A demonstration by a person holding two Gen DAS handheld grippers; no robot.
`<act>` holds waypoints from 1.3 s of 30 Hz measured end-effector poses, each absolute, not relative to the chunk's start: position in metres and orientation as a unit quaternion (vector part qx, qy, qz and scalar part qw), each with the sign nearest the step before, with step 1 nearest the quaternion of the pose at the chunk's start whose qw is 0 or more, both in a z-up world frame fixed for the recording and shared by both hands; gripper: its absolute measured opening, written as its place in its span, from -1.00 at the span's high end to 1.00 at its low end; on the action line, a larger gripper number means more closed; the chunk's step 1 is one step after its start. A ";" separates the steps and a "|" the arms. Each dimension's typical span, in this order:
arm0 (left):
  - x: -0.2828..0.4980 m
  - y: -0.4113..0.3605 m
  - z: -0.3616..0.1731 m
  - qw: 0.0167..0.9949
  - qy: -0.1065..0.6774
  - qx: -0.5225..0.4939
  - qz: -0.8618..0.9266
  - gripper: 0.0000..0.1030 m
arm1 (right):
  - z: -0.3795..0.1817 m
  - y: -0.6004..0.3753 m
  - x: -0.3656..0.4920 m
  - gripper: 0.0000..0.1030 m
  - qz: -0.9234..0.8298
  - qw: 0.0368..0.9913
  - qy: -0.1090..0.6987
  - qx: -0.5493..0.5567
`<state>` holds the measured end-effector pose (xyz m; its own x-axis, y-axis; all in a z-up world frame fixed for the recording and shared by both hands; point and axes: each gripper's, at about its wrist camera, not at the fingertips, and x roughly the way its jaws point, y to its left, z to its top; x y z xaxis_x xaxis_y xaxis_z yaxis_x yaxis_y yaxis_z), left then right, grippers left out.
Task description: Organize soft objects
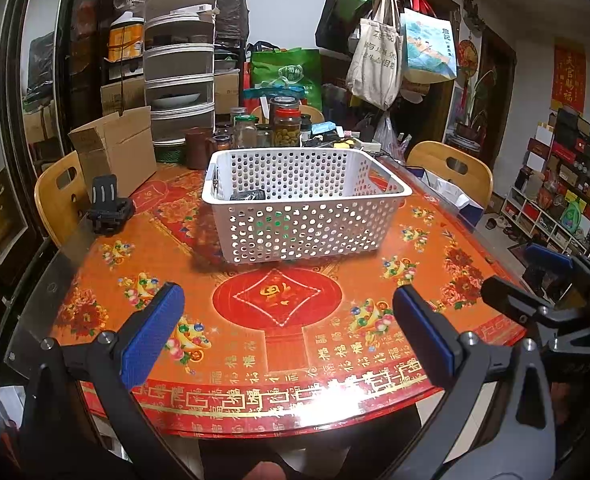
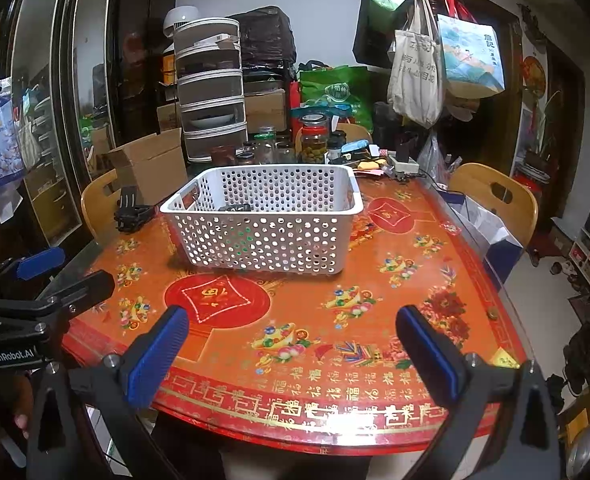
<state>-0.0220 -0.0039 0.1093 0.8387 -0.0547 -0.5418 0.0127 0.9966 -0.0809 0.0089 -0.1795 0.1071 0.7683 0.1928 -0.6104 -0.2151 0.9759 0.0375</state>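
A white perforated basket (image 1: 307, 196) stands on the red-and-orange table (image 1: 279, 344); it also shows in the right wrist view (image 2: 263, 220). A dark soft object (image 1: 247, 195) lies inside it near the left wall, partly hidden by the rim, and shows in the right wrist view too (image 2: 235, 208). My left gripper (image 1: 287, 324) is open and empty above the table's near edge, well short of the basket. My right gripper (image 2: 291, 344) is open and empty, also near the front edge. Each gripper sees the other at its side, the right (image 1: 555, 288) and the left (image 2: 35, 292).
A black clip-like holder (image 1: 109, 208) sits at the table's left edge beside an open cardboard box (image 1: 115, 152). Jars (image 1: 285, 128), a stacked drawer unit (image 1: 179, 68) and clutter crowd the far side. Wooden chairs (image 1: 451, 168) stand left and right. Bags hang at back right.
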 end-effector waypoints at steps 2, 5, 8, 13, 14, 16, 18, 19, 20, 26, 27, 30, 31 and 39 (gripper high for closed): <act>-0.022 -0.004 0.110 0.958 0.284 -0.037 -0.018 -1.00 | 0.107 -0.179 0.009 -1.00 0.110 0.940 0.323 -0.017; -0.022 -0.004 0.109 0.958 0.284 -0.036 -0.018 -1.00 | 0.108 -0.178 0.008 -1.00 0.111 0.940 0.323 -0.018; -0.022 -0.004 0.106 0.958 0.285 -0.036 -0.020 -1.00 | 0.109 -0.177 0.007 -1.00 0.111 0.940 0.323 -0.018; -0.023 -0.004 0.104 0.957 0.286 -0.036 -0.021 -1.00 | 0.109 -0.177 0.007 -1.00 0.111 0.940 0.323 -0.018; -0.024 -0.004 0.103 0.957 0.286 -0.036 -0.021 -1.00 | 0.108 -0.177 0.007 -1.00 0.111 0.940 0.323 -0.018; -0.023 -0.004 0.104 0.957 0.286 -0.036 -0.021 -1.00 | 0.109 -0.177 0.007 -1.00 0.111 0.940 0.323 -0.018; -0.023 -0.004 0.104 0.957 0.286 -0.036 -0.021 -1.00 | 0.109 -0.176 0.007 -1.00 0.111 0.940 0.323 -0.018; -0.023 -0.004 0.103 0.957 0.286 -0.036 -0.021 -1.00 | 0.109 -0.177 0.007 -1.00 0.111 0.940 0.323 -0.018; -0.023 -0.004 0.105 0.957 0.286 -0.036 -0.021 -1.00 | 0.108 -0.177 0.007 -1.00 0.111 0.940 0.323 -0.018; -0.023 -0.004 0.105 0.957 0.286 -0.036 -0.021 -1.00 | 0.108 -0.177 0.007 -1.00 0.111 0.940 0.323 -0.018; -0.023 -0.004 0.105 0.957 0.286 -0.036 -0.021 -1.00 | 0.108 -0.177 0.007 -1.00 0.111 0.940 0.323 -0.018; -0.023 -0.005 0.105 0.957 0.286 -0.036 -0.020 -1.00 | 0.109 -0.177 0.007 -1.00 0.112 0.940 0.323 -0.018; -0.023 -0.005 0.105 0.957 0.286 -0.036 -0.021 -1.00 | 0.109 -0.177 0.007 -1.00 0.112 0.940 0.323 -0.018; -0.023 -0.006 0.106 0.957 0.287 -0.036 -0.020 -1.00 | 0.109 -0.177 0.007 -1.00 0.112 0.940 0.323 -0.018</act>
<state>-0.0229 -0.0055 0.1056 0.8349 -0.0585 -0.5472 0.0170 0.9966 -0.0806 0.0065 -0.1769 0.1086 0.7663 0.1992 -0.6108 -0.2223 0.9742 0.0389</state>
